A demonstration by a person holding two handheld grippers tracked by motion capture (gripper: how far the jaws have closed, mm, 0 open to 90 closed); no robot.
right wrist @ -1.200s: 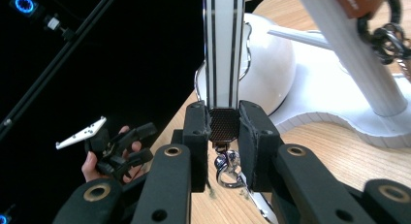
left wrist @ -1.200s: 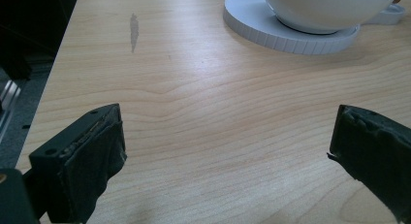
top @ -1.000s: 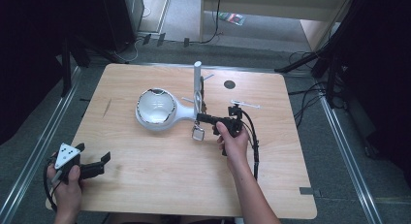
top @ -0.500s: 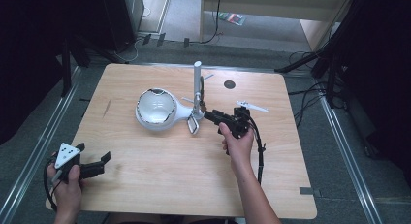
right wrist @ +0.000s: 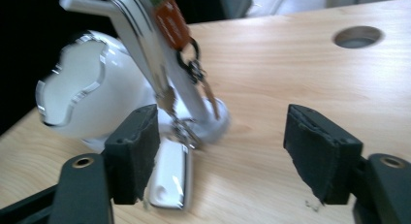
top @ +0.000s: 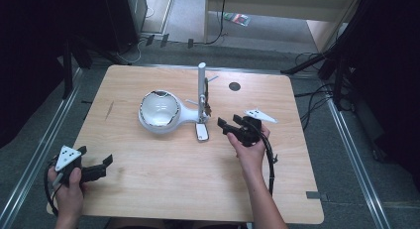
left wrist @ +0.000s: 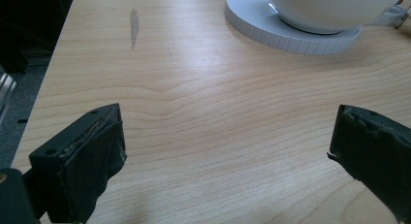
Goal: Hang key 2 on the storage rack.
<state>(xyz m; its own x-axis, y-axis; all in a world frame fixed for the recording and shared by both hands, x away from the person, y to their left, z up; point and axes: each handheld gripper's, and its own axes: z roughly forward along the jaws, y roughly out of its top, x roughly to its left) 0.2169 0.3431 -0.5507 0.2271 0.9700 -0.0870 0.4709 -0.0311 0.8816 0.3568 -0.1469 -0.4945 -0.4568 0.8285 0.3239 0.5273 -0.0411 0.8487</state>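
A white stand has a round bowl (top: 158,110) and an upright post (top: 201,90). A key ring with an orange tag (right wrist: 172,20) and keys (right wrist: 196,71) hangs from the post. A white key fob (top: 202,132) lies flat on the table at the foot of the post, joined to the ring by a chain. My right gripper (top: 224,125) is open just right of the fob, with nothing between its fingers (right wrist: 138,141); the fob (right wrist: 169,178) lies beside its left finger. My left gripper (top: 105,163) rests open near the table's front left corner.
The wooden table (top: 163,184) has a round cable hole (top: 234,86) behind the stand. In the left gripper view the bowl's white base (left wrist: 291,32) is far ahead. A cable (top: 270,154) trails from the right gripper. Dark equipment and cables surround the table.
My right gripper has drawn back to the right, away from the post. The fob, earlier at its jaws, now lies on the table. The left gripper has not moved.
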